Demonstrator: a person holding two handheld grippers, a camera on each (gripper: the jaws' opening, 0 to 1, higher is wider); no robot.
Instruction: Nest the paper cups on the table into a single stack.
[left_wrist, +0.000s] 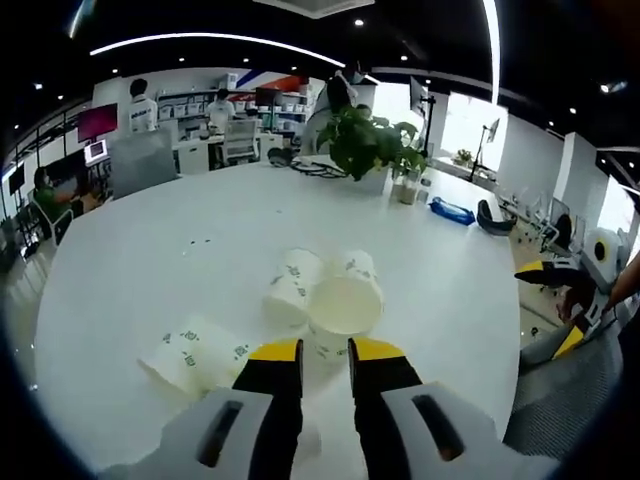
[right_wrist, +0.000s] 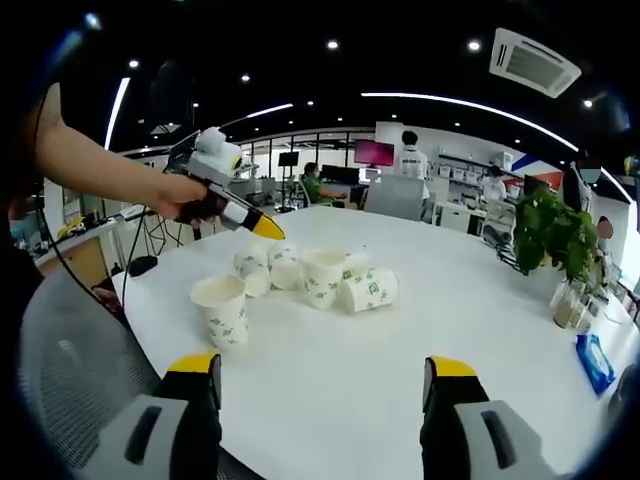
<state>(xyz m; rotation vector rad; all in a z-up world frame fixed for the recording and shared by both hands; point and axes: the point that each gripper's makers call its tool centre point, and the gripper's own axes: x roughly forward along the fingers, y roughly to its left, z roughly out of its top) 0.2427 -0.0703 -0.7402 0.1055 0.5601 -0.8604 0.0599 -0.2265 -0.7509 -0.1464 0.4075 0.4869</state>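
Left gripper view: the left gripper hangs low over the round white desk, its yellow-tipped jaws drawn close with only a thin slit between them and nothing held. Just beyond the tips stands an upright paper cup, its round mouth open to the camera. Touching that upright cup on its left lies a tipped cup, and behind it a third cup leans. Nearer the camera and to the left of the upright cup, another cup lies on its side. Smooth bare desk spreads wide beyond the cups up to a leafy potted plant at the far edge.

Right gripper view: the right gripper hovers at the near edge of the desk, jaws spread wide and holding nothing. A lone printed cup stands upright nearest the desk's left edge. Behind it a cluster sits mid-desk: an upright cup, a cup on its side just to the right, and more cups to the left. The left gripper, held in a hand, points down just above that cluster. Right of the cluster the desk is open and glossy.
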